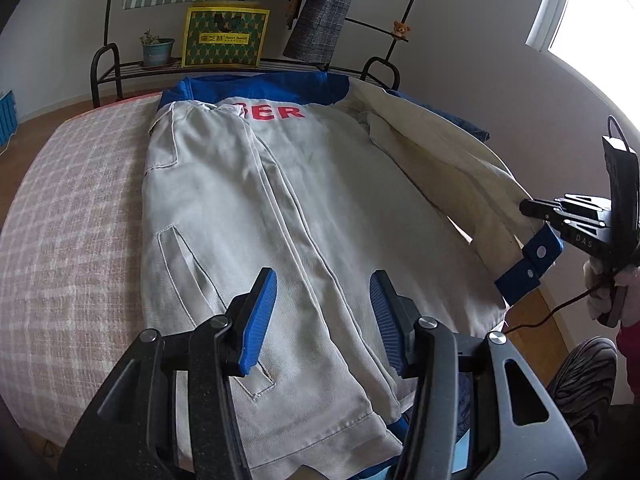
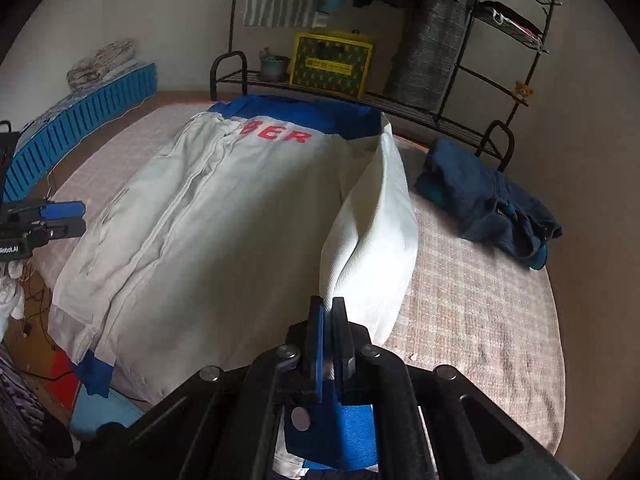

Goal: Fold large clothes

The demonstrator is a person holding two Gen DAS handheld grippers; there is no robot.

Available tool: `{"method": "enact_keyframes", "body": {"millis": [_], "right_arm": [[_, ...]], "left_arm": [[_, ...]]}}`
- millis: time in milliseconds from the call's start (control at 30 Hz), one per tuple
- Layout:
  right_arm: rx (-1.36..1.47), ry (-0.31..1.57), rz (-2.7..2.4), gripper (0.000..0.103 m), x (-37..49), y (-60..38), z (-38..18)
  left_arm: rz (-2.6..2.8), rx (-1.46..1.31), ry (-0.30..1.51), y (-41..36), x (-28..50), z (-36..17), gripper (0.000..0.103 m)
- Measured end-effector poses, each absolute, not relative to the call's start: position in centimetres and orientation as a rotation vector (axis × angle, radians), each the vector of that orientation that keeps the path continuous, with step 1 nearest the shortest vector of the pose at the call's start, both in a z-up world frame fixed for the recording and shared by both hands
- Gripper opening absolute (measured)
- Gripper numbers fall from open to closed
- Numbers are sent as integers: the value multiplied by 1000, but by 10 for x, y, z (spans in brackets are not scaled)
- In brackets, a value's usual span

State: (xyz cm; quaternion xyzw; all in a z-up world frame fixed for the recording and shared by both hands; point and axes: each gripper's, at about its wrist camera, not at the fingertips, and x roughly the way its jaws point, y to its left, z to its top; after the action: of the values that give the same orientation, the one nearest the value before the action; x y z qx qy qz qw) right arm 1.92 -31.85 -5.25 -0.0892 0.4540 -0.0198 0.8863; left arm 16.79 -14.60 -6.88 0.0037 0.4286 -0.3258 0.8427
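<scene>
Your right gripper (image 2: 327, 312), bottom centre of right view, tilts down w/ fingers clenched on the jacket (image 1: 304, 208) sleeve, lifted off the bed (image 2: 472, 280). Your left gripper (image 1: 320, 312), lower centre of left view, hangs released over the hem. Jacket back reads "BER"; yellow box (image 1: 224, 38) reads "Asian Sweet".

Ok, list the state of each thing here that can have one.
jacket: back up on the bed, left sleeve folded in.
right sleeve: lifted off the bed by its blue cuff.
right gripper: shut on the sleeve.
left gripper: open, nothing between its pads.
dark garment: crumpled, apart from the jacket.
bed: covered with a checked sheet.
</scene>
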Motion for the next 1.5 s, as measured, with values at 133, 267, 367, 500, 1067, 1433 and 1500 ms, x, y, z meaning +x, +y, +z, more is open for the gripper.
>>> {"method": "enact_keyframes", "body": {"millis": [133, 267, 367, 500, 1067, 1433, 1500], "right_arm": [[-384, 996, 100, 1, 13, -244, -88], [-402, 1060, 237, 0, 7, -204, -125], [-385, 1071, 295, 0, 7, -186, -137], [-327, 1073, 322, 0, 7, -191, -131], [219, 977, 141, 45, 50, -384, -68], [118, 1044, 80, 57, 189, -374, -61], [103, 1068, 68, 57, 210, -368, -68]], "left_arm": [[-668, -24, 908, -141, 174, -69, 50], [-660, -26, 927, -143, 177, -76, 50], [-665, -34, 949, -145, 179, -83, 50], [-687, -97, 1026, -151, 185, -96, 50], [-795, -454, 1330, -257, 229, -167, 66], [-910, -456, 1268, -288, 205, -165, 6], [-929, -463, 1236, -289, 199, -159, 5]]}}
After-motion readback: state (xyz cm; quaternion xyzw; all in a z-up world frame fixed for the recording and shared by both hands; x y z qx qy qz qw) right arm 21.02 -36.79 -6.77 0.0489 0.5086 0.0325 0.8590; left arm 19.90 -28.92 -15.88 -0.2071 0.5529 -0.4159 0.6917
